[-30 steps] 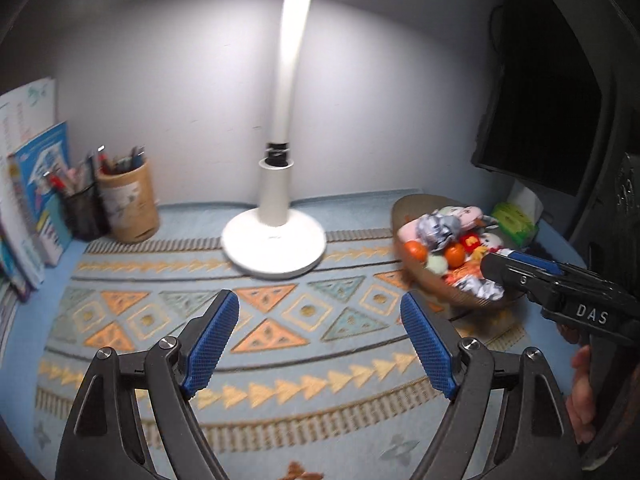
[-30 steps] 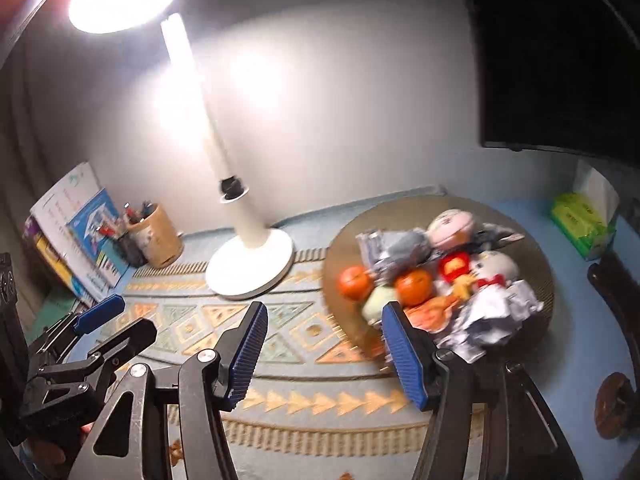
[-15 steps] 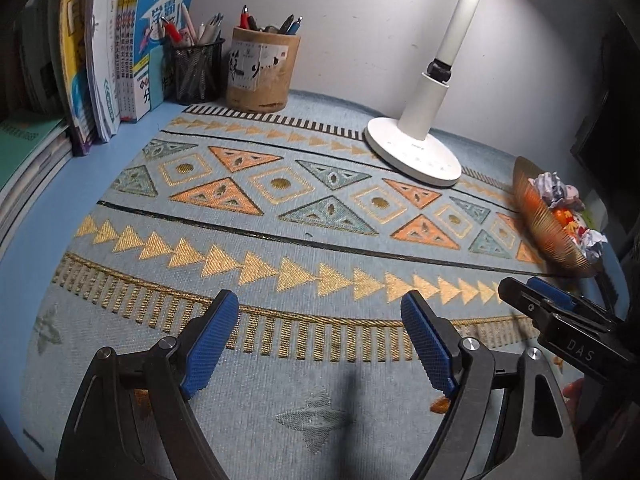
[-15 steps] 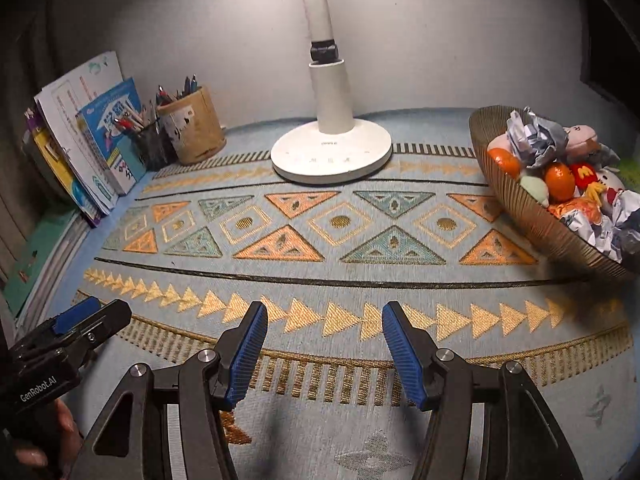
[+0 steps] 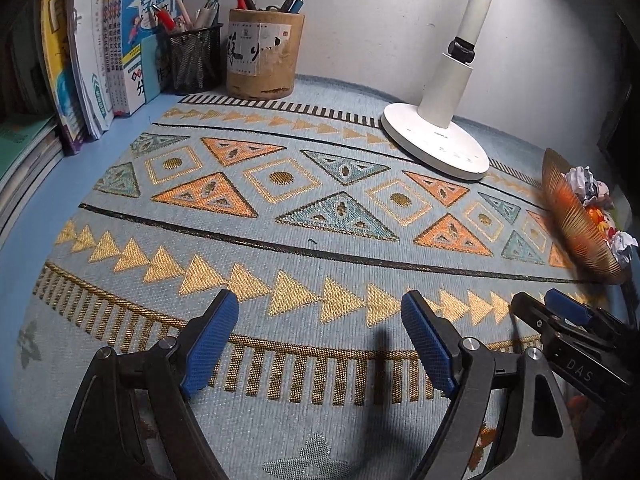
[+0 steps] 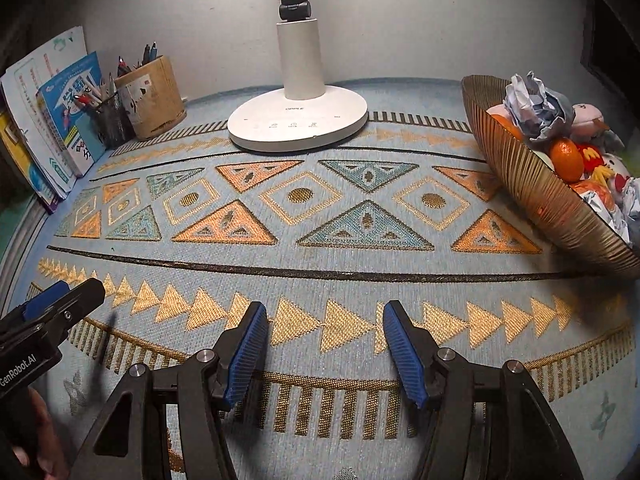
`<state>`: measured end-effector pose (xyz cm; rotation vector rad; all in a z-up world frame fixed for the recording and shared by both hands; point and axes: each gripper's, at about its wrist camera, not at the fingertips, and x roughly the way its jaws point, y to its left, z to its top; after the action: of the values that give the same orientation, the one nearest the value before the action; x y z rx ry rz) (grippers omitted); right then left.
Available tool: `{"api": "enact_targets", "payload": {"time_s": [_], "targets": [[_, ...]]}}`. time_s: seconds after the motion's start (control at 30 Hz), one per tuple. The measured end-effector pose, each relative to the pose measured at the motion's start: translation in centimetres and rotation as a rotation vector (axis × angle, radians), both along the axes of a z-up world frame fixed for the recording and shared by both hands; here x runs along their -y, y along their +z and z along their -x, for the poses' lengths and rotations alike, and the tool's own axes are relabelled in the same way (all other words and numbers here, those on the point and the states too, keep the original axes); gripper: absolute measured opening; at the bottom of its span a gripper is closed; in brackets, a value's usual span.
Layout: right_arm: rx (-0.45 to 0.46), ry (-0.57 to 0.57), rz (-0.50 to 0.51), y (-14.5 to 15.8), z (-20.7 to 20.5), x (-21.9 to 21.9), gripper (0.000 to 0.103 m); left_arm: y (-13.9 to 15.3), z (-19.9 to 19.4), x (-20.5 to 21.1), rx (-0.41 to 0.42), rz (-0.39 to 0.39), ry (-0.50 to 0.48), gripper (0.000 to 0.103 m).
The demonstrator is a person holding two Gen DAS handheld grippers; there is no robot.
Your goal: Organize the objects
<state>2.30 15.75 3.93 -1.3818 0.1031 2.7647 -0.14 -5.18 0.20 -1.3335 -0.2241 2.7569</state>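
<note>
Patterned mat [image 6: 320,240] covers desk. Books [image 5: 92,60] stand far left. White lamp base [image 6: 298,122] far centre. Ribbed bowl [image 6: 532,188] right, on mat edge, piled with crumpled paper [image 6: 536,106], orange [image 6: 566,160], small toys. Wooden pen cup [image 5: 264,54] just beside mesh pen cup [image 5: 192,60], far left. Left gripper [image 5: 320,340] released, nothing between jaws, low over near mat. Right gripper [image 6: 322,346] likewise released, near centre.

Lamp [image 6: 298,92] light from above brightens the patterned mat [image 5: 304,216] and wall; corners darken (fisheye vignetting), edges curve strongly; soft shadows lie beneath each tool.
</note>
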Motion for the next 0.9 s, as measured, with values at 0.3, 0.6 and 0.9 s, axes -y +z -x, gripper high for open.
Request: {"api": "enact_targets", "payload": {"time_s": [0.3, 0.6, 0.9], "targets": [[0.041, 0.012, -0.051, -0.8, 0.6, 0.7, 0.103, -0.7, 0.8, -0.8, 0.015, 0.070, -0.004, 0.102], [0.013, 0.007, -0.048, -0.9, -0.1, 0.8, 0.103, -1.1, 1.2, -1.9, 0.042, 0.162, -0.016, 0.103], [0.013, 0.007, -0.048, -0.9, -0.1, 0.8, 0.103, -1.2, 1.3, -2.0, 0.042, 0.162, -0.017, 0.103]]}}
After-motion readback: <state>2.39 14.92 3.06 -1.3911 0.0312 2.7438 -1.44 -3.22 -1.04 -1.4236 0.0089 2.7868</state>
